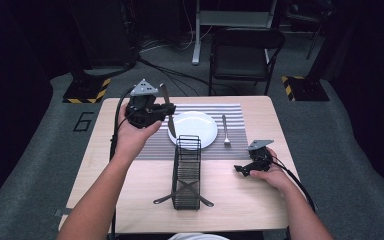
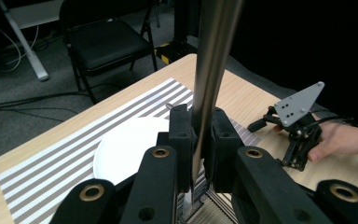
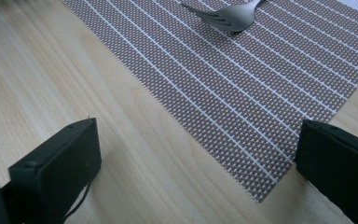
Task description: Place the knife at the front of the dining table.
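— Wooden table, striped placemat: the left gripper clenches a table knife, lifted over the mat's left end. The right gripper?

— Jaws spread, holding nothing, resting by the fork. Lower the knife flat beside the white plate.

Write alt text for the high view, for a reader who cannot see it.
The left gripper holds a table knife raised above a white plate on a striped placemat. A fork lies right of the plate, a black wire caddy stands in front, and the open right gripper rests on the table.
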`<control>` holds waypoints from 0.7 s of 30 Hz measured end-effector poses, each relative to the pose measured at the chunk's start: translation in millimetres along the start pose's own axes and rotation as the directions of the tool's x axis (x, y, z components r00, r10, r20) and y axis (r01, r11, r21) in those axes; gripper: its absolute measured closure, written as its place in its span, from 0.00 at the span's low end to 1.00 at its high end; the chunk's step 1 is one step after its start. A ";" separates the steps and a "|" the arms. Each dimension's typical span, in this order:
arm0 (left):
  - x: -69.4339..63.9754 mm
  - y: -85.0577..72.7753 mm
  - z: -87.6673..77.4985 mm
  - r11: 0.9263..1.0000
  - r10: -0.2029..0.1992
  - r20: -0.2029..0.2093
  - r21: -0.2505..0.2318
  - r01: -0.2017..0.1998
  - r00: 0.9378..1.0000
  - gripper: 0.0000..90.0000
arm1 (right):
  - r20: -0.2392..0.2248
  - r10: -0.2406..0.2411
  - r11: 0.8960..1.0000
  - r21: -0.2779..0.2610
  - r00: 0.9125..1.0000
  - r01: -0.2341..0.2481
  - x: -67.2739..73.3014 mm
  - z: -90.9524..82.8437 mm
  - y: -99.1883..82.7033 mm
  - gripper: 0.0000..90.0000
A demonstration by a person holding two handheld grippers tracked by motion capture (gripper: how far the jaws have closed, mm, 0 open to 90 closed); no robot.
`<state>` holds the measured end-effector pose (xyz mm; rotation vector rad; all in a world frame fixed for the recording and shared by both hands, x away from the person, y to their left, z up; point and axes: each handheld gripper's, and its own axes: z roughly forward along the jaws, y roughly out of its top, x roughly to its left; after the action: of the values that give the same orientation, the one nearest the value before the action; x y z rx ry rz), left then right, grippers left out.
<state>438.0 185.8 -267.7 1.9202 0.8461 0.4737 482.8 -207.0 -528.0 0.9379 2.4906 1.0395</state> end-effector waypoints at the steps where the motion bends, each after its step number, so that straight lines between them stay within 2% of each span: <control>1: 1.2 -1.9 0.6 1.000 -0.003 -0.004 0.002 0.003 1.000 0.92 | 0.000 0.002 1.000 0.000 1.000 -0.002 0.1 0.0 0.0 0.00; 6: 10.9 -19.0 6.9 1.000 -0.018 -0.045 0.025 0.019 0.999 0.92 | 0.000 0.000 1.000 0.000 1.000 0.000 0.0 0.0 0.0 0.00; 11: 26.6 -42.6 16.1 0.997 -0.043 -0.090 0.058 0.048 0.995 0.92 | 0.000 0.001 1.000 0.001 1.000 -0.001 0.0 0.0 0.0 0.00; 15: 40.1 -61.3 21.8 0.993 -0.070 -0.129 0.082 0.081 0.989 0.92 | 0.000 0.002 1.000 0.001 1.000 -0.002 0.1 -0.1 0.0 0.00; 21: 58.3 -83.8 28.6 0.988 -0.118 -0.170 0.083 0.133 0.978 0.92 | 0.000 0.000 1.000 0.001 1.000 0.000 0.0 -0.1 0.0 0.00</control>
<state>465.9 236.6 -356.5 1.9182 1.1074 0.5288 482.7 -207.0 -528.0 0.9383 2.4914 1.0389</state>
